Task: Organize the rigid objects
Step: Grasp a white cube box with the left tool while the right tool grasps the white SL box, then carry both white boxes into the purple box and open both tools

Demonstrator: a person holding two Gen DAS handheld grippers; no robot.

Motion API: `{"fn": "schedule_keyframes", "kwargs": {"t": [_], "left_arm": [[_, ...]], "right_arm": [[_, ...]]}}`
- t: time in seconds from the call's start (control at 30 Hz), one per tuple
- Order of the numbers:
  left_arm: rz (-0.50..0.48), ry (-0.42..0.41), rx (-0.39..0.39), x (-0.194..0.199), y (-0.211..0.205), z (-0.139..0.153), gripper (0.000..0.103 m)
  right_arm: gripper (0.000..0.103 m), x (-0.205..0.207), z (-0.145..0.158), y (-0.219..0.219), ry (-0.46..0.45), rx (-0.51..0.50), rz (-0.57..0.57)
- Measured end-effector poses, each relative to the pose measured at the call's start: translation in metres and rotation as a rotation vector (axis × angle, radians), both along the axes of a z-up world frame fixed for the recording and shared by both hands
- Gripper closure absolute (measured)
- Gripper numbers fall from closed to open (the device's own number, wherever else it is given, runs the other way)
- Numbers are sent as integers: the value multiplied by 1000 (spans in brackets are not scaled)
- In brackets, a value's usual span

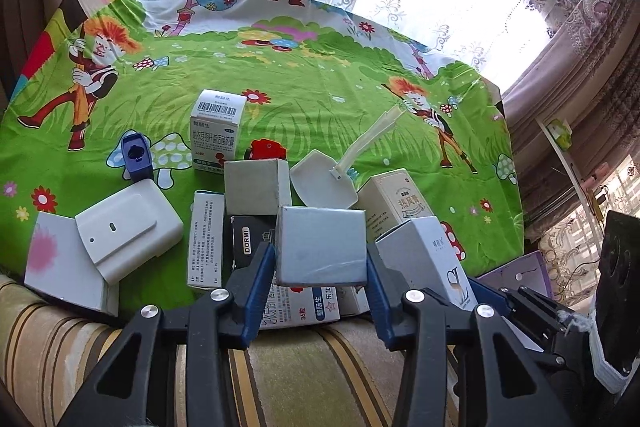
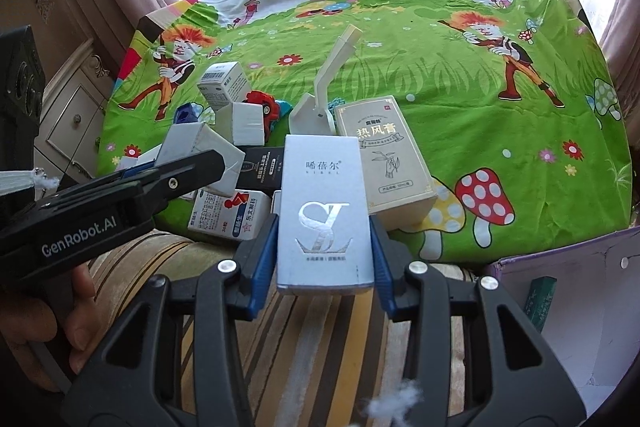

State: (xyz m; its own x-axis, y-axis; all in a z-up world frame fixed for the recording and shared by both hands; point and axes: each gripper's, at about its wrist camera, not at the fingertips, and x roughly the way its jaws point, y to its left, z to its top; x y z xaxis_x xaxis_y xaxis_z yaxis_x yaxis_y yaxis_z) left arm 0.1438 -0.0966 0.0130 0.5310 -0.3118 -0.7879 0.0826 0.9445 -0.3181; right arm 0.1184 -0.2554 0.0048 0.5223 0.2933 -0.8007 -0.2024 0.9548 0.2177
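My left gripper (image 1: 320,259) is shut on a plain grey box (image 1: 321,246), held above the near pile; the box also shows in the right wrist view (image 2: 200,151). My right gripper (image 2: 323,251) is shut on a silver box with an "S" logo (image 2: 325,211), which also shows in the left wrist view (image 1: 430,259). Boxes lie on the green cartoon cloth (image 1: 320,83): a beige carton (image 2: 384,155), a black DORMI box (image 1: 248,241), a white medicine box standing upright (image 1: 216,131), and another lying flat (image 2: 228,215).
A white scoop with a long handle (image 1: 332,183) lies mid-pile. A white plastic bracket (image 1: 128,231), a white card (image 1: 60,263), a blue sharpener (image 1: 136,157) and a red toy (image 2: 264,103) lie around. A purple-edged open box (image 2: 568,307) sits right. Striped sofa below.
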Motion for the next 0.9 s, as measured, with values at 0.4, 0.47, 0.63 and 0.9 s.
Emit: {"fn": "schedule_keyframes", "kwargs": {"t": [0.4,0.47,0.63,0.9], "left_arm": [[-38,-16,-30,-17,-15,9,58],[-54,-18,-36,-20,-20,11,58],[-103,-14,-54,-26,-37,13,58],[-197,2,-77,-38,-70,15,58]], "right_arm": [[57,-24,16,-20,-50,26,-22],[57,-30,20,-27,-59,28,-31],[57,-48,25,-53,-70,28,-77],[57,-78,22,-109,-56,15,-184]]}}
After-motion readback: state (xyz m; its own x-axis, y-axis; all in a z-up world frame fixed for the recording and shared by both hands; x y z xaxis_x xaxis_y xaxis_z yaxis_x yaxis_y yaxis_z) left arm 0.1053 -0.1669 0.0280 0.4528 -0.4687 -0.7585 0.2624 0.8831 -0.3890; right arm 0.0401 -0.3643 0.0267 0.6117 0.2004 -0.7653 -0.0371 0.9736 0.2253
